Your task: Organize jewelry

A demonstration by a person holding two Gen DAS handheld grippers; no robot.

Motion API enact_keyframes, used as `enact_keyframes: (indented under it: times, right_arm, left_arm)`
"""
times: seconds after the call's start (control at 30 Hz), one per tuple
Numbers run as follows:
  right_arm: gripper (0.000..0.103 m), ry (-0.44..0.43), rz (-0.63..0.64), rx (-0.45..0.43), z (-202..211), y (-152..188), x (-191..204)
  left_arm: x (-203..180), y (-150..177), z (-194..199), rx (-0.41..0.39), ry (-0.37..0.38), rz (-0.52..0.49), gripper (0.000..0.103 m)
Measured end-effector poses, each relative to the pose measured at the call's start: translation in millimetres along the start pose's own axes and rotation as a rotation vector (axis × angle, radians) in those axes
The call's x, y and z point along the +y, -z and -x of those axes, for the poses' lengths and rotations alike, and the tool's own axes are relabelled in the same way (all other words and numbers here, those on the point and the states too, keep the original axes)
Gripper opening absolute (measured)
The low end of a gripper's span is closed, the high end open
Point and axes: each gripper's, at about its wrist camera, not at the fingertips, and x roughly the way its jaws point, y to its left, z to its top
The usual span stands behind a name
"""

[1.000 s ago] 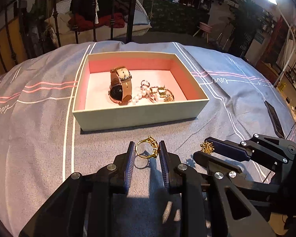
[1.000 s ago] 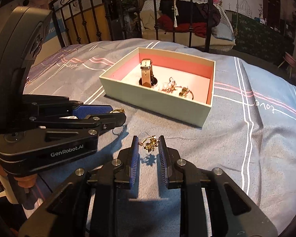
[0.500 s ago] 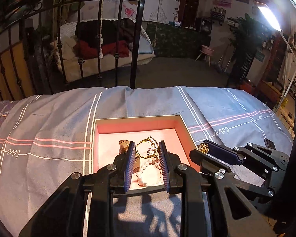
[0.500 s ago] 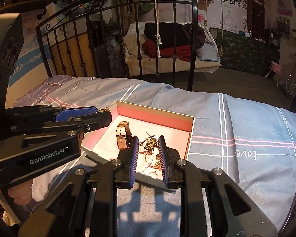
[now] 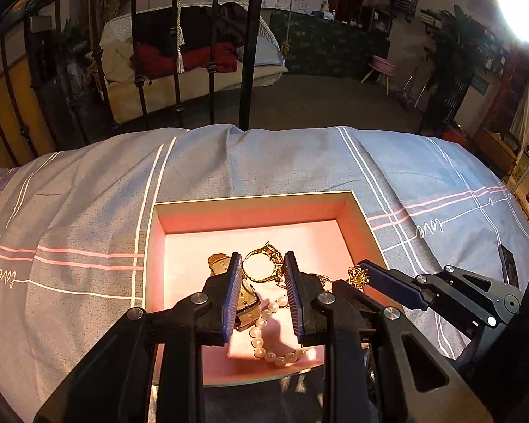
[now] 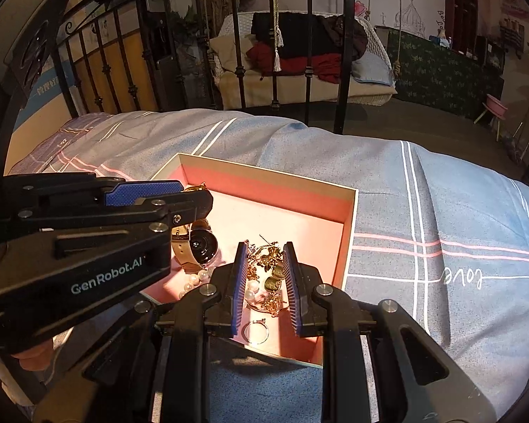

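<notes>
Above the open box (image 5: pixel 250 201), in the left wrist view, the left gripper (image 5: pixel 262 269) has its jaws narrowed onto a gold ring (image 5: pixel 261 262), pinched at the tips over the pink floor. Under it lie a watch (image 5: pixel 245 299) and a pearl strand (image 5: pixel 269 338). The far half of the floor is bare, and the box walls stand well clear of the fingers on both sides. The right gripper (image 5: pixel 361 276) reaches in from the right with a small gold piece (image 5: pixel 357 276) at its tip, just above the right wall.

In the right wrist view, the right gripper (image 6: pixel 265 257) has its jaws drawn in on a gold ornament (image 6: pixel 268 255) over the box's near right part. This view alone shows the watch's dark face (image 6: pixel 202 245), a plain ring (image 6: pixel 255 331) by the near wall, and tangled gold pieces (image 6: pixel 271 303) below the pads. The left gripper (image 6: pixel 194 197) crosses the left wall; its grip is hidden here. The striped bedspread (image 6: pixel 441 211) lies open around the box.
</notes>
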Motion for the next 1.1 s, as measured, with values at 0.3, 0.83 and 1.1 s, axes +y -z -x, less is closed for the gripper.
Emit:
enact_keyframes:
  times: [0.3, 0.83, 1.1]
  right_arm:
    - [0.021, -0.009, -0.003, 0.019, -7.8, 1.9, -3.7]
    - [0.056, 0.014, 0.024, -0.007, 7.4, 7.6, 4.1]
    - [0.097, 0.027, 0.038, -0.052, 33.3, 26.1, 11.5]
  left_arm:
    - [-2.6, -0.5, -8.8, 0.017, -0.009, -0.009, 0.024]
    - [-2.4, -3.4, 3.3, -0.015, -0.044, 0.004, 0.062]
    - [-3.0, 9.3, 29.8, -0.040, -0.031, 0.024, 0.093]
